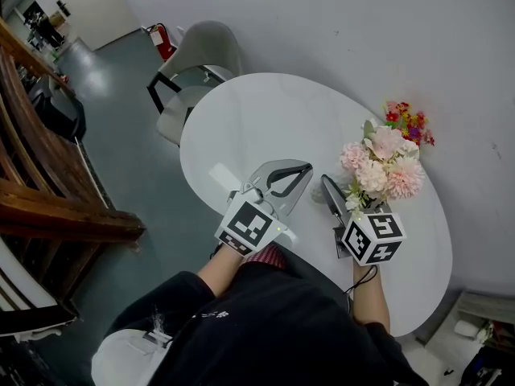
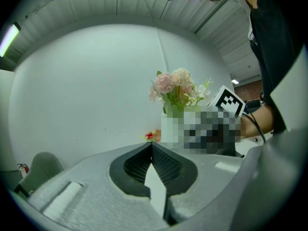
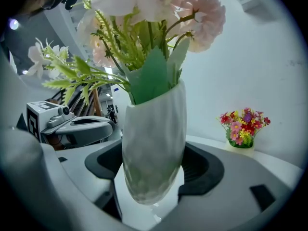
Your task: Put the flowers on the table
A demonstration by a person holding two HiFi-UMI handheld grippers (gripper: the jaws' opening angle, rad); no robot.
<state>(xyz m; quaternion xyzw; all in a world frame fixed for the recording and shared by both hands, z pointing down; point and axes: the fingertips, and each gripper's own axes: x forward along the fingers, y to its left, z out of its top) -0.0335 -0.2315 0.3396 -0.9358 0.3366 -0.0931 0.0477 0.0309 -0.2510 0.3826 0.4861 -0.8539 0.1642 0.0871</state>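
right tongs (image 1: 344,203) extend forward from the person's forearm, jaws clamped on opposite sides of the vase (image 3: 154,143), low on its body. vase: white, faintly dimpled, egg-shaped, tapering to a narrow base. it is upright, with its base right at the glossy white oval bench (image 1: 265,119); contact cannot be confirmed. flowers (image 1: 382,163) in the vase: round, ruffled pink heads with green leaves. left tongs (image 2: 151,146) sit to the left of the vase, grey shell, ribbed black pads (image 2: 167,165) meeting at the tips, nothing between. a small multicoloured posy (image 3: 243,126) stands beyond the vase.
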